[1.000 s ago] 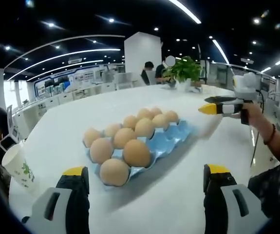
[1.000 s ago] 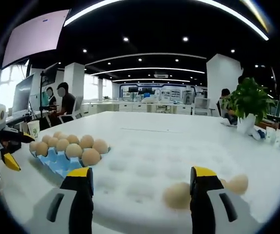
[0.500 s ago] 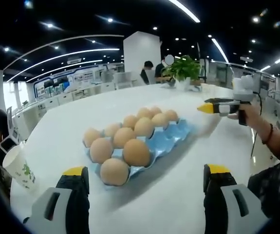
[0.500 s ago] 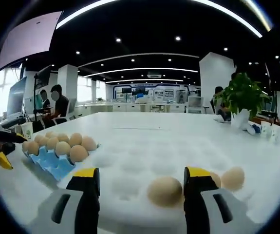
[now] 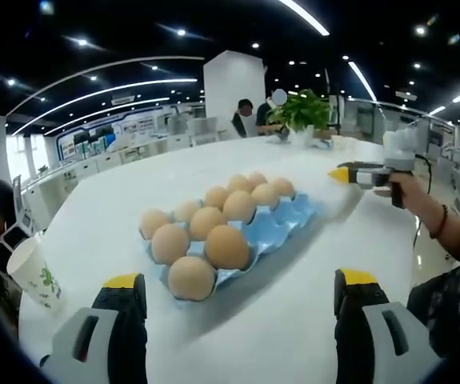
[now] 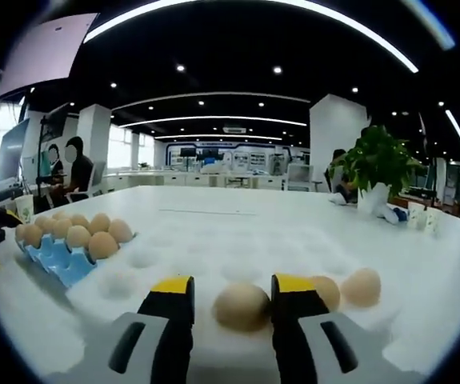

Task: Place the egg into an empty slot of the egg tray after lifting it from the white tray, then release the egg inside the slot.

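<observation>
A blue egg tray (image 5: pixel 282 228) with several brown eggs lies ahead of my left gripper (image 5: pixel 239 280), which is open and holds nothing. The same tray (image 6: pixel 58 260) sits at the left in the right gripper view. There, a white dimpled tray (image 6: pixel 174 252) carries three eggs near its front edge. My right gripper (image 6: pixel 231 286) has its jaws drawn in on either side of the nearest egg (image 6: pixel 242 306). A thin gap shows on the left of that egg, which rests on the tray. The right gripper (image 5: pixel 358 172) also hovers beyond the blue tray, held by a hand.
The white table (image 5: pixel 294 336) holds a paper cup (image 5: pixel 31 272) at the left edge. A potted plant (image 6: pixel 378 164) and small cups (image 6: pixel 422 218) stand at the far right. Two more eggs (image 6: pixel 363 286) lie to the right. People sit at desks behind.
The right gripper's jaws have narrowed around the near egg, and that view has moved in closer to it. The left gripper has stayed almost still.
</observation>
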{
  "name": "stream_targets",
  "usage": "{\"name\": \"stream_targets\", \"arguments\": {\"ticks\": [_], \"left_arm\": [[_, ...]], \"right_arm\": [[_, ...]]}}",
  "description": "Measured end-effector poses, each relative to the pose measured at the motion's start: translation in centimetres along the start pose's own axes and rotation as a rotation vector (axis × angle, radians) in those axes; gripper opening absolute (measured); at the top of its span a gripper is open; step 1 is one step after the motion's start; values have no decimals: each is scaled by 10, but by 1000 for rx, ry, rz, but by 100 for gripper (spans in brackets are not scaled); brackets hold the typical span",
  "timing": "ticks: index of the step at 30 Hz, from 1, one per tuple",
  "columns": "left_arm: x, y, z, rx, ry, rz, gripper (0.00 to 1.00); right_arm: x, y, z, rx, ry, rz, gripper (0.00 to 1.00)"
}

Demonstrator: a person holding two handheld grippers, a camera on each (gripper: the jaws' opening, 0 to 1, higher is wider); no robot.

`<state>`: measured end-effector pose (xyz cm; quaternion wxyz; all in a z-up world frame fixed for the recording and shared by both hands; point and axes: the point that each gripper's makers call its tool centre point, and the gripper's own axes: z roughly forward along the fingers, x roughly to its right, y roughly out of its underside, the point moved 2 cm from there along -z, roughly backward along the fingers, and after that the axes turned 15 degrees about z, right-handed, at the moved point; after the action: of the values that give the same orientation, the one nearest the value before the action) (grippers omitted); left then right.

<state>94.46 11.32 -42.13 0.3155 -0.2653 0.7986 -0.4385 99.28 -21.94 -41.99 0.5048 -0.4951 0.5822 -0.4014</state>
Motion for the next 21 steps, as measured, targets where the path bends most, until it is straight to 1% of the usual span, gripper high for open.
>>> {"name": "stream_targets", "arguments": {"ticks": [1, 3, 5, 7, 10, 17, 21], "left_arm": [[0, 0, 0, 0, 0, 1, 100], [0, -1, 0, 1, -1, 1, 100], [1, -3, 1, 10, 3, -3, 100], [1, -3, 1, 10, 3, 0, 100], [1, -2, 1, 2, 2, 5, 100], [1, -2, 0, 8, -1, 1, 99], [0, -3, 0, 5, -3, 2, 99]], "right_arm": [[2, 0, 0, -2, 13, 0, 35], [3, 1, -1, -5, 30, 49, 34], [6, 2, -1, -11, 45, 75, 32], [7, 2, -1, -10, 52, 73, 30], [7, 2, -1, -19, 57, 68, 30], [9, 1, 0, -53, 93, 100, 29], [11, 1, 0, -44, 72, 122, 28]]}}
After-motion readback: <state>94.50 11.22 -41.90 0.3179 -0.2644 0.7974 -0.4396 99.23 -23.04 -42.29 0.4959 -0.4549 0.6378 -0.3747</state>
